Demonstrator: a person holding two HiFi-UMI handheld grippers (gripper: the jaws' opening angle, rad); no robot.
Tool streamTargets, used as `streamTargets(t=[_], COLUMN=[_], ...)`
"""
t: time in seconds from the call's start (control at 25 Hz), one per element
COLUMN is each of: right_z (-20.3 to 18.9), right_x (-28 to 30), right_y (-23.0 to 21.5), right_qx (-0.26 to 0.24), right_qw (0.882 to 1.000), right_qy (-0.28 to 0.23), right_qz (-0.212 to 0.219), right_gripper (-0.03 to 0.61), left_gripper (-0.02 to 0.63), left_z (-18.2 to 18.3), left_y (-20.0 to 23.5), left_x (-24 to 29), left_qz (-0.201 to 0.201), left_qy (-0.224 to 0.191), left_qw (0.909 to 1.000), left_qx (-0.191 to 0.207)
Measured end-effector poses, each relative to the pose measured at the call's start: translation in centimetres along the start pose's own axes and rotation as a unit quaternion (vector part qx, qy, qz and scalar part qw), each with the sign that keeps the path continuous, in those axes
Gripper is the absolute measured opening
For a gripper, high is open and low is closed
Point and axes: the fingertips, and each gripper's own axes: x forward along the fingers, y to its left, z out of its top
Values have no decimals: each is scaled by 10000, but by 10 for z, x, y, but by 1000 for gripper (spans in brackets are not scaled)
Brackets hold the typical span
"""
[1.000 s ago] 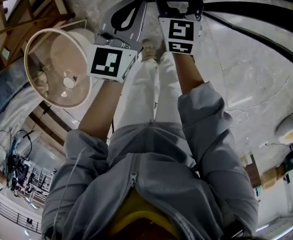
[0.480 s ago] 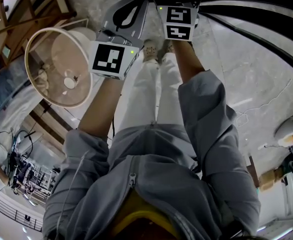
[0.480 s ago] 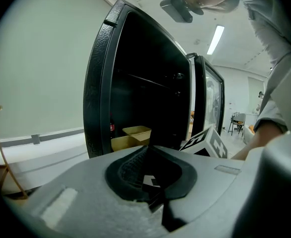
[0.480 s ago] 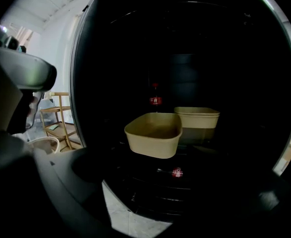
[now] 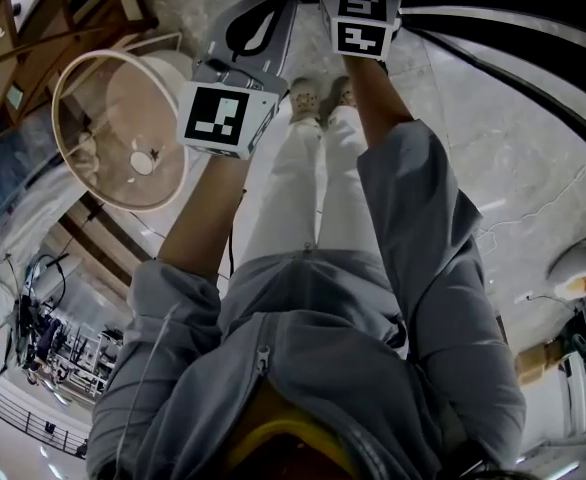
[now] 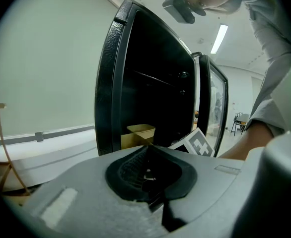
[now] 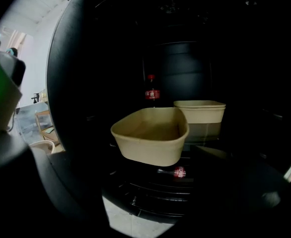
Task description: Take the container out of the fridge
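Centre of right gripper view: tan container (image 7: pixel 150 135) on the fridge (image 7: pixel 66 108) shelf.
Right hand-held gripper (image 5: pixel 361 23): jaws wide apart, empty, pushed further toward upper frame; grasp looks near.
Left hand-held gripper (image 6: pixel 148 175): jaws closed, empty.

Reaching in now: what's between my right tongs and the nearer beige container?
Nothing; in the right gripper view the stretch up to the nearer container is bare.

Beige oval plastic containers, on the fridge shelf: two, one nearer (image 7: pixel 150 142), one behind it (image 7: pixel 200 112).
Red-labelled bottles: two, one upright at the back (image 7: pixel 152 94), one lower down (image 7: pixel 179 172).
Black fridge, door open: one (image 6: pixel 135 73).
Light-coloured shoes: two (image 5: pixel 303 103) (image 5: pixel 341 93).
Ceiling strip lights: one (image 6: pixel 219 38).
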Motion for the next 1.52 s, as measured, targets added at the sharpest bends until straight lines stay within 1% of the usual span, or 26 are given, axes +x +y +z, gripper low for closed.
streamTargets(t=[0.16, 0.32, 0.44, 0.56, 0.76, 0.88, 0.96, 1.04, 1.28, 1.52], right_z=[7, 5, 11, 13, 13, 15, 16, 16, 25, 35], right_x=[9, 9, 9, 9, 17, 21, 22, 22, 11, -21], right_y=[-1, -1, -3, -4, 2, 0, -3, -4, -3, -13], right_qx=[159, -6, 17, 100, -19, -41, -23, -12, -100, -283], right_qw=[9998, 9998, 9994, 9992, 9995, 9995, 9995, 9995, 9993, 9985], right_qy=[-51, -51, -153, -235, -231, -170, -149, -140, -199, -186], right_qz=[-74, -203, -312, -292, -204, -250, -273, -271, -299, -424], right_gripper=[500, 517, 520, 520, 520, 515, 489, 489, 477, 474], left_gripper=[5, 5, 5, 5, 5, 5, 5, 5, 5, 5], left_z=[-1, -1, -2, -5, -11, -12, -12, -14, -12, 4], left_y=[1, 0, 0, -1, 1, 2, 2, 2, 2, -8], left_x=[0, -1, -3, -4, -7, -7, -9, -10, -11, -11], left_qz=[11, 25, 36, 74, 103, 114, 128, 133, 107, 57], left_qy=[5, -29, -31, -12, 19, 51, 64, 83, 71, -41], left_qw=[10000, 10000, 9999, 9997, 9995, 9994, 9993, 9993, 9994, 9995], left_qx=[-11, -86, -129, -231, -295, -325, -340, -341, -332, -321])
